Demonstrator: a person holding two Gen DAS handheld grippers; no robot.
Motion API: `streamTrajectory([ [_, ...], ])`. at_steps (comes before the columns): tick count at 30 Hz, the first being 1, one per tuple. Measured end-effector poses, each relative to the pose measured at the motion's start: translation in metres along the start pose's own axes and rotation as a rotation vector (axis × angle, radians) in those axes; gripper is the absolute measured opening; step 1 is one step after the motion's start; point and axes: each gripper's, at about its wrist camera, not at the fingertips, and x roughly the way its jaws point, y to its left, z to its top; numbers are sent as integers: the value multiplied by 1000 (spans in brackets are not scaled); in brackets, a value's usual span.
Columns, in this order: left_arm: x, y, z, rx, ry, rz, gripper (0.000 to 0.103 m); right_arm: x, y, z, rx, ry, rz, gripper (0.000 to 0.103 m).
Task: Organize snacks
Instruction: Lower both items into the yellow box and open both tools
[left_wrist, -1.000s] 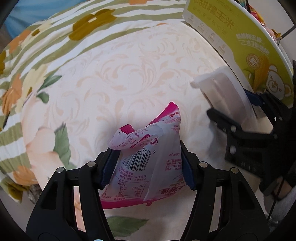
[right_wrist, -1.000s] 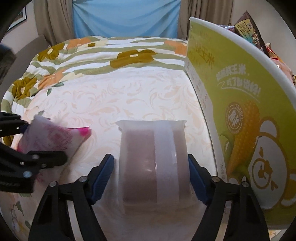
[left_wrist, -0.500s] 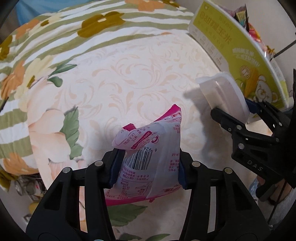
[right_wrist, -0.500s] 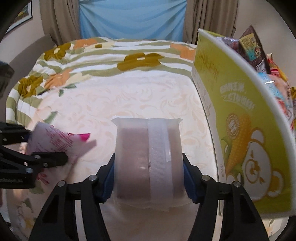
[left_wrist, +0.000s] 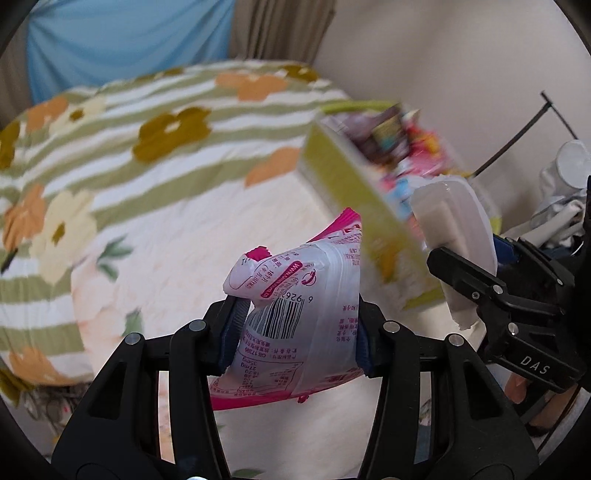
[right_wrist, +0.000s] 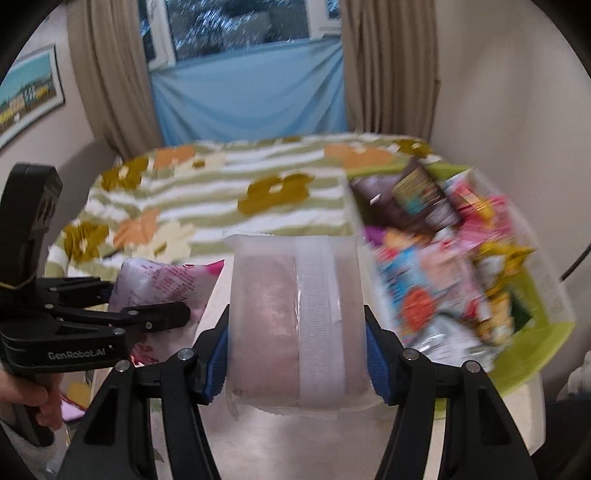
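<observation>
Both claws higher, packets gripped

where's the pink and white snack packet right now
In the left wrist view the pink and white snack packet sits clamped in the left tool, left of the green snack box.

Floral striped bedspread before a blue-covered window, beige curtains, framed picture

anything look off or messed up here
Nothing spilled or torn. The pink packet is crumpled at its top corner where the left gripper pinches it. The right gripper holds the clear packet squarely. Snacks lie jumbled in the green box, though blur hides detail.
</observation>
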Motion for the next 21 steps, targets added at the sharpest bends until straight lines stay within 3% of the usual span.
streamTrajectory([
  [6,2,-82,37,-1,-97,-8,46,-44,-76,18,7,-65,-46,58],
  [12,39,-157,61,-31,-115,7,46,-63,-147,25,-4,-67,-48,58],
  [14,53,-176,64,-42,-110,28,58,-67,-168,26,-10,-70,-39,58],
  [16,67,-191,62,-58,-101,65,102,-67,-185,26,-26,-68,-27,58],
  [21,75,-197,47,-146,-117,115,102,-61,-214,24,-78,-49,22,58],
])
